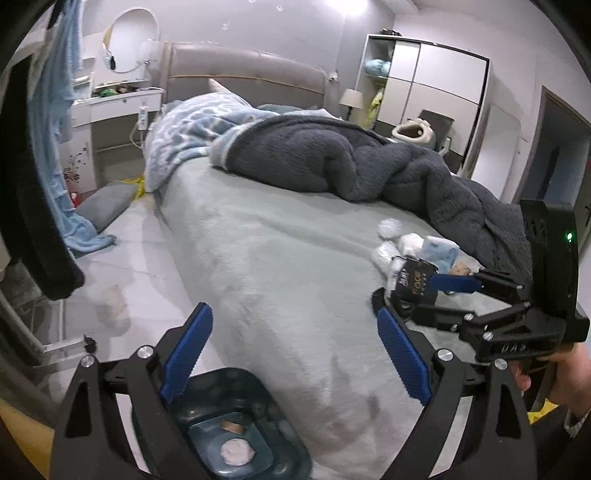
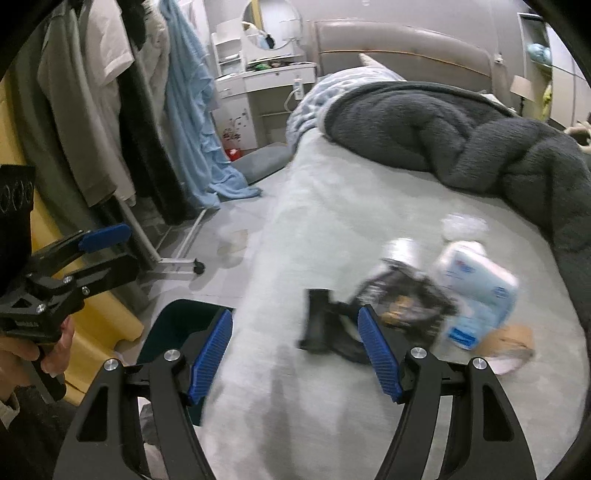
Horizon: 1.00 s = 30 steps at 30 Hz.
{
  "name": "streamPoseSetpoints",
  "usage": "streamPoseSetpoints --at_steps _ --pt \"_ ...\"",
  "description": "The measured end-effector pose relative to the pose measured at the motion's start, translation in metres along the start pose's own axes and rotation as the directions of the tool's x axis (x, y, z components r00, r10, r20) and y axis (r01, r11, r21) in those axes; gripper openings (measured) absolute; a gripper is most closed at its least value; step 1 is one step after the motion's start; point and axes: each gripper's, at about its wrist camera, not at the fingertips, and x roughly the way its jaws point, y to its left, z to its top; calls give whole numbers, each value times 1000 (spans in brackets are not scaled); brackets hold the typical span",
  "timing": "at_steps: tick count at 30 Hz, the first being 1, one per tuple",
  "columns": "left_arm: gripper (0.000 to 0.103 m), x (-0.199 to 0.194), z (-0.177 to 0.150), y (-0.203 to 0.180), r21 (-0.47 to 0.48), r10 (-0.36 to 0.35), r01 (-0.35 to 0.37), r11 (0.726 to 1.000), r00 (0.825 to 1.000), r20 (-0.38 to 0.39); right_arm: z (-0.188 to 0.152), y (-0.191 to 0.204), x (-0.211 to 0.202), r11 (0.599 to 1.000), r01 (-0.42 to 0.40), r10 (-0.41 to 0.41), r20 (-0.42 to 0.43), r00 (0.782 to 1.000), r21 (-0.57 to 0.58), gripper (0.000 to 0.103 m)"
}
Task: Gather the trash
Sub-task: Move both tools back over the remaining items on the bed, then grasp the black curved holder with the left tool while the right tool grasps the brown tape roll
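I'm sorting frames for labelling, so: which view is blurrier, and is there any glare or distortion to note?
Right wrist view: motion blur smears the trash pile and the bed's near edge. Left wrist view: sharper, the trash bin reads clearly, though a ceiling light blows out at the top. Both views: fisheye bending with dark corners, even dim indoor light.

Left gripper [image 1: 295, 354]: black angular frame with cut-out windows in its arms at the bottom of the frame.
Finger pads [image 1: 186, 354]: blue, ribbed, long and narrow.
Screws [image 1: 144, 351]: round silver heads at the linkage joints.
Right gripper [image 2: 295, 354]: same black frame, blue ribbed pads, silver screws.
Housing [image 1: 550, 254]: black block at right edge, small green light, raised lettering below.
Hand [image 2: 22, 354]: lower left, around a black pistol grip.
Sleeve [image 2: 9, 406]: pale cuff, lower left edge.
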Motion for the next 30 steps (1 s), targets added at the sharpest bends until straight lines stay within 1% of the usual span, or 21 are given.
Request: streamPoseSetpoints --at_steps 5,9,12,16,18,20,23,24,27,30 --pt "92 18 0 -17 14 -32 32 999 999 -31 -7 -28 -13 999 20 -21 20 1000 43 73" --pt "92 37 -2 -34 38 -49 52 998 996 -71 -15 -44 -17 996 -7 6 21 1000 84 73" --pt "92 48 -7 -46 79 -57 64 995 995 -84 -20 -52 -21 995 -35 33 22 999 98 73" --pt "92 71 -14 -57 131 -110 126 983 986 -122 -24 -67 -32 996 -28 25 38 999 89 73" --pt "92 79 -14 -62 161 -139 158 974 983 -124 -27 -77 -41 995 -29 24 58 998 98 73" --pt "92 84 -14 -64 180 -153 173 968 981 -120 -27 -87 -47 994 -27 20 72 997 105 73" --pt "90 96 -13 -65 197 -175 199 960 976 -132 -31 -101 -52 993 -13 4 75 997 121 73" --pt "87 101 -14 -65 204 -187 214 955 972 -144 -32 -107 -52 992 -7 -2 72 997 127 73" --pt "81 110 -15 -62 193 -202 232 953 965 -166 -38 -122 -51 988 11 -19 54 998 153 73" --pt "79 113 -14 -63 197 -231 266 944 955 -183 -41 -129 -49 986 20 -28 43 999 166 73"
